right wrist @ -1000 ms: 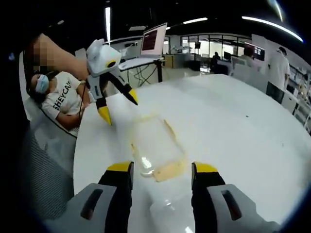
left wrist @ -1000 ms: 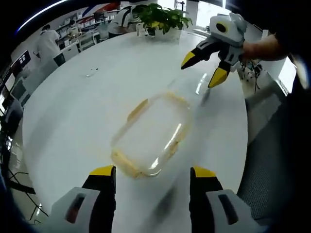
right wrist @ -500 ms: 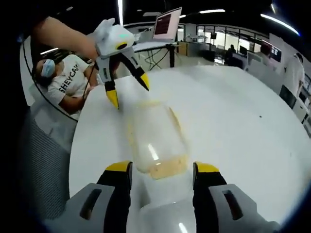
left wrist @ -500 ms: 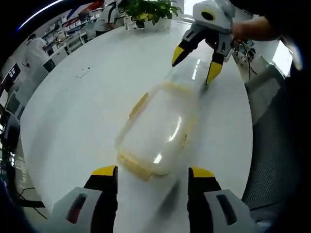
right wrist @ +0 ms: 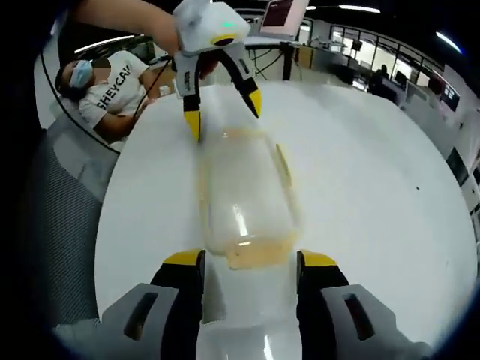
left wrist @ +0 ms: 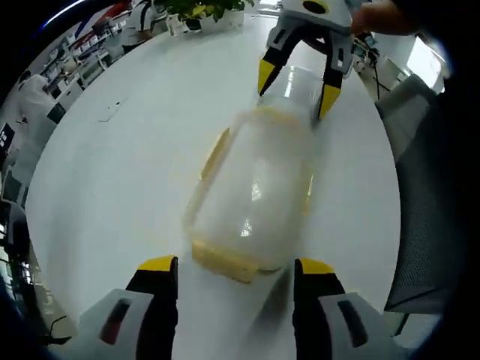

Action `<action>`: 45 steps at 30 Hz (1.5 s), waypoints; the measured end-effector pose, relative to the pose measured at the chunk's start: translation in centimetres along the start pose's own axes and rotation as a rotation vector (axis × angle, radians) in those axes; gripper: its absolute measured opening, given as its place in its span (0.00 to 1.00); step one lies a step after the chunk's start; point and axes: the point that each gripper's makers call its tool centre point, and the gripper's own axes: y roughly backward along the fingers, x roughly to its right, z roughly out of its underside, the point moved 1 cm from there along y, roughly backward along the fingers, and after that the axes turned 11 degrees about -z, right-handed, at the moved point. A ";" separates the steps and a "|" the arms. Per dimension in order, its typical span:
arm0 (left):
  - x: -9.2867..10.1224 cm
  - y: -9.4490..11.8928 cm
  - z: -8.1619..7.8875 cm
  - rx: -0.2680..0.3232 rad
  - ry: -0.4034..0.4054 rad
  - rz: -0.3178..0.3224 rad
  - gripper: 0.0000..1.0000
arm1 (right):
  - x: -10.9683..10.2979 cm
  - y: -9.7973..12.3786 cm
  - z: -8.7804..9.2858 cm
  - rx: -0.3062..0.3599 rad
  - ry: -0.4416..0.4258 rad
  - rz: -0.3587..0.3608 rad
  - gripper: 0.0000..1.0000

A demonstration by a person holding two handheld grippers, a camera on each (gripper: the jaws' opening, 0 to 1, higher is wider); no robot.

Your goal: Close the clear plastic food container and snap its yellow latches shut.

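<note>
The clear plastic container with yellow latches lies lengthwise on the white table, blurred. My left gripper is open just short of its near end latch. At its far end my right gripper hangs open, jaws astride a clear lid-like piece. In the right gripper view the container stretches ahead, its yellow end latch right between the open jaws of my right gripper. The left gripper stands open over the far end, held by a hand.
A potted plant and a small object sit farther off on the table. A grey mesh chair stands by the table edge. A seated person and a laptop are beyond it.
Both grippers have closed in on the container from opposite ends. It now looms larger in both views, with each gripper's open jaws near an end latch.
</note>
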 end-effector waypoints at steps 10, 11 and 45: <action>-0.2 -1.0 0.2 -0.044 -0.095 0.048 0.54 | 0.4 -0.9 0.8 -0.135 0.051 -0.033 0.45; -0.3 -1.1 0.0 -0.037 -0.105 0.049 0.54 | 0.6 -1.0 0.8 -0.142 0.061 -0.026 0.44; 0.5 -2.0 0.2 -0.062 -0.253 0.132 0.34 | 1.8 -2.0 1.4 -0.433 0.142 -0.094 0.38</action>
